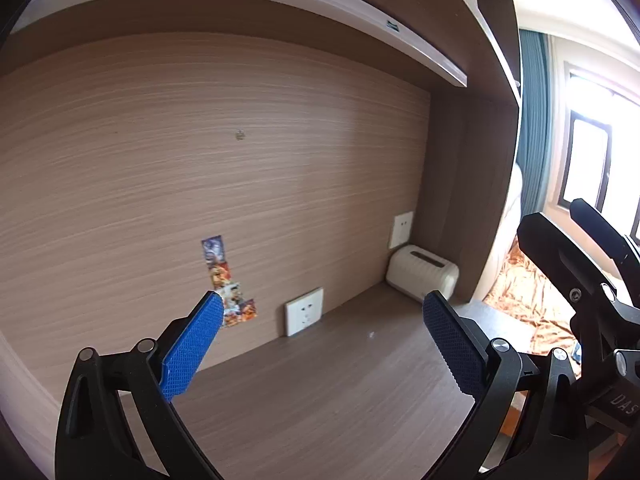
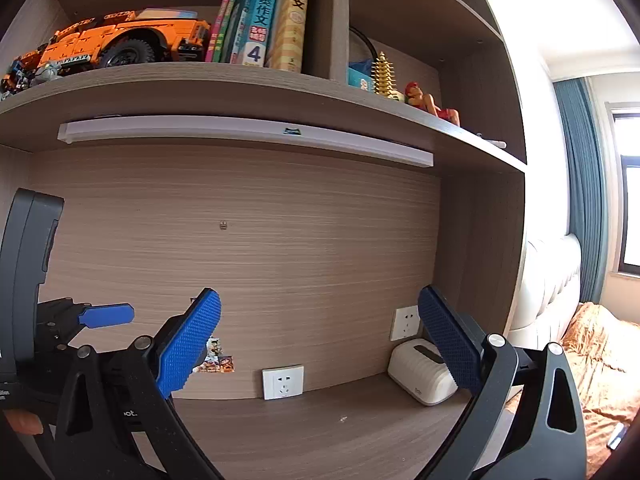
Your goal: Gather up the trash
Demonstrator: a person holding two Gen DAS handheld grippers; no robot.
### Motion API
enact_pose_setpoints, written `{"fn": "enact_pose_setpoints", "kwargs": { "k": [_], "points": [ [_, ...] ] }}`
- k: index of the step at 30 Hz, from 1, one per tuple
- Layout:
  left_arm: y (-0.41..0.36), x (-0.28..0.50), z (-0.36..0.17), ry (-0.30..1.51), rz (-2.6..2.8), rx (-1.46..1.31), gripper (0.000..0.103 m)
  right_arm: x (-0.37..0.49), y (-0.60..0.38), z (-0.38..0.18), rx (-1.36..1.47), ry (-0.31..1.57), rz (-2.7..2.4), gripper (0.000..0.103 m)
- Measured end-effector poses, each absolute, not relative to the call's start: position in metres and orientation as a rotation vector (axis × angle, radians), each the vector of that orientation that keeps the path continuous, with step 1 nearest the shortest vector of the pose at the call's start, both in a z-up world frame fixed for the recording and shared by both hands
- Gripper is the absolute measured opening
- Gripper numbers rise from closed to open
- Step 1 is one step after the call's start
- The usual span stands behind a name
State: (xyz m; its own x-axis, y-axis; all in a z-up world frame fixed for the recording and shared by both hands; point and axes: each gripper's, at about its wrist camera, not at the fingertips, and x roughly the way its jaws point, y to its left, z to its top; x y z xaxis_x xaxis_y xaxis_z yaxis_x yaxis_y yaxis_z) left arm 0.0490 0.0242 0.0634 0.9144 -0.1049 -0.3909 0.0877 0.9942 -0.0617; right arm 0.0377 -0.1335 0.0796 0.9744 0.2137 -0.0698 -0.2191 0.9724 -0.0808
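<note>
Above a wood-grain desk [image 1: 320, 392] set into a shelving alcove, the left gripper [image 1: 324, 344] and the right gripper [image 2: 320, 344] both hang in the air with their blue pads spread wide and nothing between them. The desk runs back to a panelled wall [image 1: 200, 160] and ends on the right at an upright side panel [image 1: 472, 200], where a white ribbed box [image 1: 422, 276] sits in the corner under a wall socket [image 1: 402, 230]; a second socket [image 1: 304, 311] sits low on the wall, with a strip of colourful stickers [image 1: 226, 280] left of it. Only the right wrist view takes in the shelf [image 2: 240, 92] overhead with its light bar [image 2: 248, 136], an orange toy truck [image 2: 128, 40], books [image 2: 264, 16] and a small figurine [image 2: 430, 106]. The one candidate for trash is a tiny pale speck [image 1: 372, 335] on the desk, ahead of the left gripper's fingers and nearer its right pad [image 1: 452, 344], touching neither.
</note>
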Motion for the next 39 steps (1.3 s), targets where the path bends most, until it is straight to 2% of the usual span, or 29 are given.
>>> {"fn": "enact_pose_setpoints", "kwargs": {
  "k": [21,39],
  "points": [
    [0.052,0.043,0.060,0.391,-0.126,-0.060,0.098,0.023,-0.107,0.083,-0.126,0.054,0.171,0.098],
    [0.034,0.050,0.056,0.398,-0.145,-0.014,0.098,0.023,-0.120,0.083,-0.088,0.072,0.126,0.098]
  ]
}}
